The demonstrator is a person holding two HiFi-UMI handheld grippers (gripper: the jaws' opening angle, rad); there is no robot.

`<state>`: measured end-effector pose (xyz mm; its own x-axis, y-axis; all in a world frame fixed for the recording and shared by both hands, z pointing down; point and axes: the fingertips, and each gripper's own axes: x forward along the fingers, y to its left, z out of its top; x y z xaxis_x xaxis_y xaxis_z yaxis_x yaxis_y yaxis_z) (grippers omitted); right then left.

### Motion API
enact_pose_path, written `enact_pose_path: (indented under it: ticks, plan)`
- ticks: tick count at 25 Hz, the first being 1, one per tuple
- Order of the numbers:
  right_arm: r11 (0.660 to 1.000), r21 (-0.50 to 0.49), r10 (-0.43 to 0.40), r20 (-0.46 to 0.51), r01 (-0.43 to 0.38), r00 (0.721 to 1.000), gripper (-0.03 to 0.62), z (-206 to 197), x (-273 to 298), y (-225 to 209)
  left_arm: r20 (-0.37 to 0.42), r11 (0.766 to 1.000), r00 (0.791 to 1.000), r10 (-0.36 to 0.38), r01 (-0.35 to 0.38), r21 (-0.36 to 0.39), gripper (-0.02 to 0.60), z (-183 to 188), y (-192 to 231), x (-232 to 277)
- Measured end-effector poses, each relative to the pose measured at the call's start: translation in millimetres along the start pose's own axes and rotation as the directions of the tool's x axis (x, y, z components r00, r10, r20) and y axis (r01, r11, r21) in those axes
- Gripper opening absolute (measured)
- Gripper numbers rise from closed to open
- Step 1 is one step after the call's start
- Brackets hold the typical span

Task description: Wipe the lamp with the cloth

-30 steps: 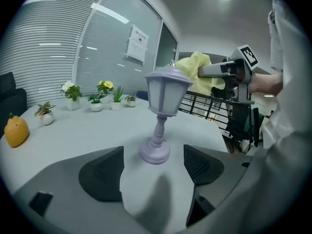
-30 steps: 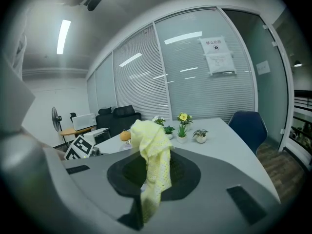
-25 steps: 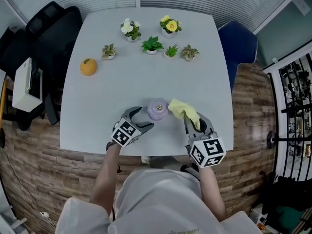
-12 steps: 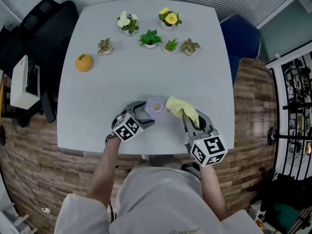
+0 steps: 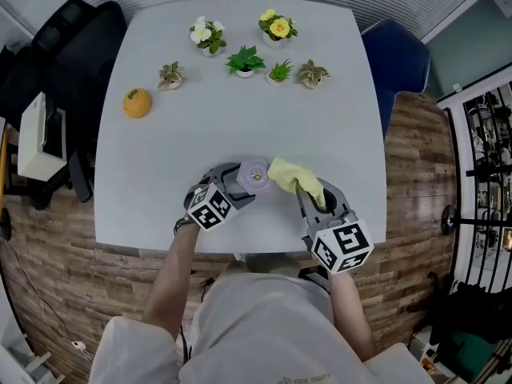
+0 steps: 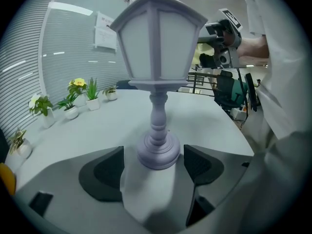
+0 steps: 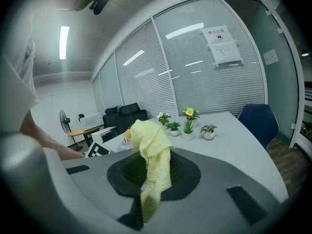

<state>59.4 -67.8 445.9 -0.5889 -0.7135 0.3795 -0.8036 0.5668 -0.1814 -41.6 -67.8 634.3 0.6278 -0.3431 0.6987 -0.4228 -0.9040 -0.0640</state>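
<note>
At near edge of pale grey counter [image 5: 240, 110], small lilac lantern-shaped lamp [image 5: 254, 177] stands upright betw. jaws of left gripper [image 5: 242, 184], apart w/ slim gaps round its base. Opp., right gripper [image 5: 314, 194] is clamped on yellow knit cloth [image 5: 290, 174], free end at lamp's top; wiping looks barely begun, shade & stem prob. left.

Lilac lantern lamp [image 5: 256, 177] upright on worktop [image 5: 240, 110]; yellow knit cloth [image 5: 293, 176] bunched against it, pinched in right gripper [image 5: 313, 199] jaws.
</note>
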Motion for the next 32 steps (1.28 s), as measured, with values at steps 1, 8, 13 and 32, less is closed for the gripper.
enact_pose_path:
  ticks: [1,8,13,32]
  plan:
    - [1.0,-0.002,0.0,0.003,0.0,1.0,0.04,1.7,-0.2,0.2,-0.006,1.0,1.0,-0.002,0.002,0.015,0.362,0.3,0.2,0.8]
    - [1.0,-0.011,0.005,0.021,-0.004,1.0,0.04,12.1,0.9,2.7,-0.016,0.999,1.0,-0.01,0.01,0.045,0.36,1.6,0.2,6.6]
    - [1.0,-0.017,0.017,0.026,-0.017,1.0,0.04,16.4,4.3,5.9,-0.004,1.0,1.0,-0.016,0.016,0.012,0.359,0.4,-1.7,7.7]
    - [0.996,-0.061,0.066,0.001,-0.066,0.998,0.04,20.6,38.1,14.6,-0.002,0.999,1.0,-0.029,0.029,0.025,0.347,0.6,-0.5,7.4]
